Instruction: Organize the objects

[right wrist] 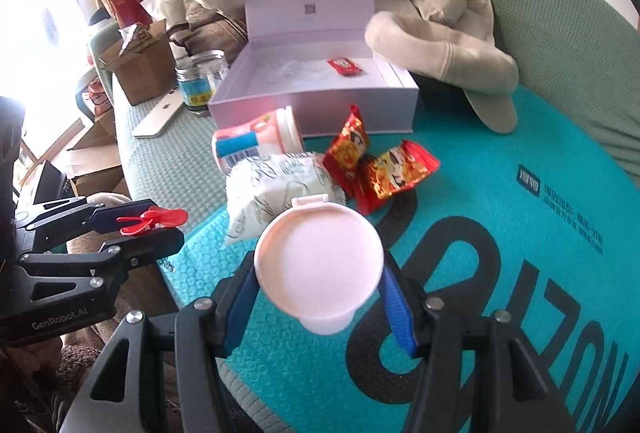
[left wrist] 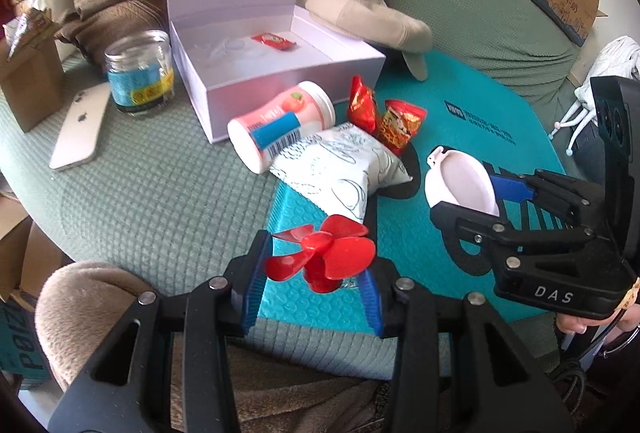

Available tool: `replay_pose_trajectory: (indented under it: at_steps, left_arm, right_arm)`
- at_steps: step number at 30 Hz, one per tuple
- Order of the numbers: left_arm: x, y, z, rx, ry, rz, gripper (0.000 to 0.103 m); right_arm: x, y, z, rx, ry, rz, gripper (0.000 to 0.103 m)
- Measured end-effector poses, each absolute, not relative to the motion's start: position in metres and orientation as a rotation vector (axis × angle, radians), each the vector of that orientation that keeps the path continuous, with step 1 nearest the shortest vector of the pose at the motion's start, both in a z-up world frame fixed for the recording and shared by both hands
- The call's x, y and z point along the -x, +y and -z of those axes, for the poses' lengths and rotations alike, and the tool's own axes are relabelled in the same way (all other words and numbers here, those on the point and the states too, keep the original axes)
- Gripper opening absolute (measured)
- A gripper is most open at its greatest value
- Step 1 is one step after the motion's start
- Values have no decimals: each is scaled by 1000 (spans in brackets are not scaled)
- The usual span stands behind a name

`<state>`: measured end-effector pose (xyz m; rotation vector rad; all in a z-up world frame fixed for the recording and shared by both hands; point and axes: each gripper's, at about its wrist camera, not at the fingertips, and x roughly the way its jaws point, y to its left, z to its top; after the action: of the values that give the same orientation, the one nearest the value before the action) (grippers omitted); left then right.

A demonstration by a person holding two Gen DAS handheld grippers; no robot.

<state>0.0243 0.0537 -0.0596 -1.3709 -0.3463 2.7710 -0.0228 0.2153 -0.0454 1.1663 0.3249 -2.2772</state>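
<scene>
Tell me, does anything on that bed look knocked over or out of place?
Yes. The pink bottle lies tipped on its side against the open white box, resting partly on the patterned white pouch. Two red snack packets lean loosely beside it. Only one red sachet is inside the box so far.

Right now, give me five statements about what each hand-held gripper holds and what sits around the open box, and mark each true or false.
1. The left hand-held gripper is shut on the red fan. True.
2. The right hand-held gripper holds the glass jar. False: it grips the white lid; the glass jar stands beside the white box.
3. The white box is closed. False: its cover stands open.
4. A red sachet lies inside the white box. True.
5. The pink bottle stands upright. False: it lies on its side.
</scene>
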Motion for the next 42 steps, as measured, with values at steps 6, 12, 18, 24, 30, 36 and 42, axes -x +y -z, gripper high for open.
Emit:
replay_pose_trajectory:
  at_steps: [6, 12, 18, 24, 30, 36, 42]
  left_arm:
    - [-33, 50, 41, 1319, -304, -2839, 39]
    - [-38, 50, 31, 1295, -291, -2877, 39]
    - [-41, 48, 17, 1254, -280, -2924, 39]
    - [-38, 42, 12, 1283, -267, -2924, 39]
    - [-29, 16, 10, 1326, -308, -2928, 39]
    - [-14, -12, 9, 1343, -330, -2922, 39]
    - [7, -40, 9, 1343, -357, -2911, 39]
  right_arm:
    - [13, 210, 35, -1127, 329, 2268, 59]
    - [2, 209, 22, -1066, 358, 2264, 59]
    - [-7, 202, 10, -1008, 399, 2242, 59]
    - [-3, 183, 1, -983, 410, 2221, 59]
    - [11, 159, -3, -993, 379, 2238, 59]
    - [34, 130, -4, -1013, 357, 2239, 59]
    - [51, 111, -11, -998, 361, 2261, 59]
